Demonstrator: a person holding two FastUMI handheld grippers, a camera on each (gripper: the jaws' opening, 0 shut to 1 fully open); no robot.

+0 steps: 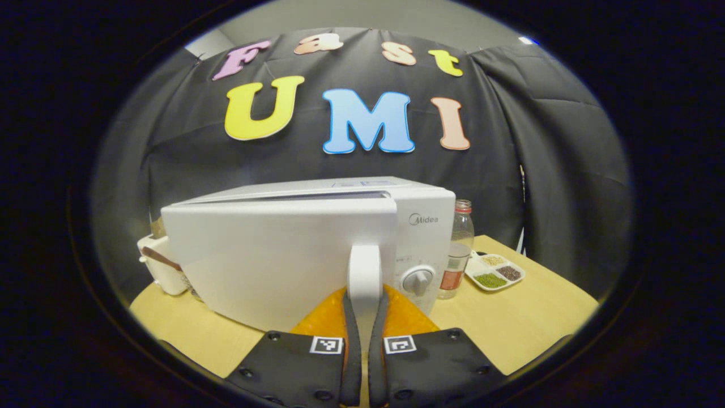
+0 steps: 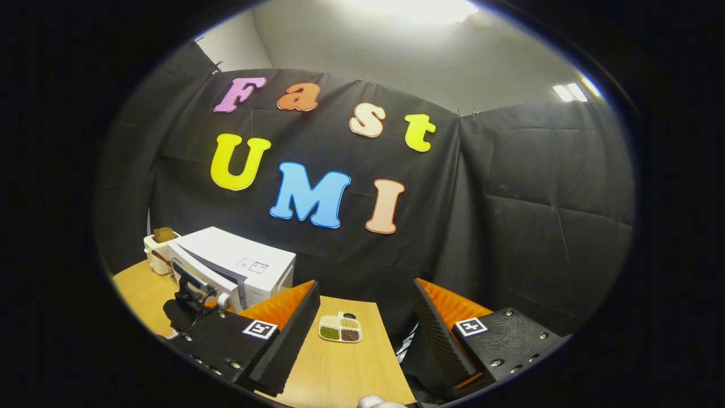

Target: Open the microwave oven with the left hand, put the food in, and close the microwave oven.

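At the bottom centre of the left gripper view, the left gripper (image 1: 363, 317) is closed on the white door handle (image 1: 364, 272) of the microwave oven (image 1: 317, 238), one finger pressing each side of the upright bar. The door (image 1: 272, 255) already stands slightly ajar, its top edge away from the cabinet. To do the pull well, I would keep the squeeze firm and sweep the hand in an arc around the hinge at the door's left side rather than straight back, so the handle does not slip out and the oven does not slide on the wooden table (image 1: 527, 323). A bottle (image 1: 457, 249) stands just right of the oven, and a divided dish of food (image 1: 494, 271) lies right of it.

In the right gripper view, the right gripper (image 2: 365, 323) hangs wide open and empty at the bottom of the frame. The microwave oven (image 2: 238, 266) sits at lower left, the dish (image 2: 340, 328) on the table (image 2: 351, 368) between the spread fingers, farther off. It should stay clear until the door is fully open.
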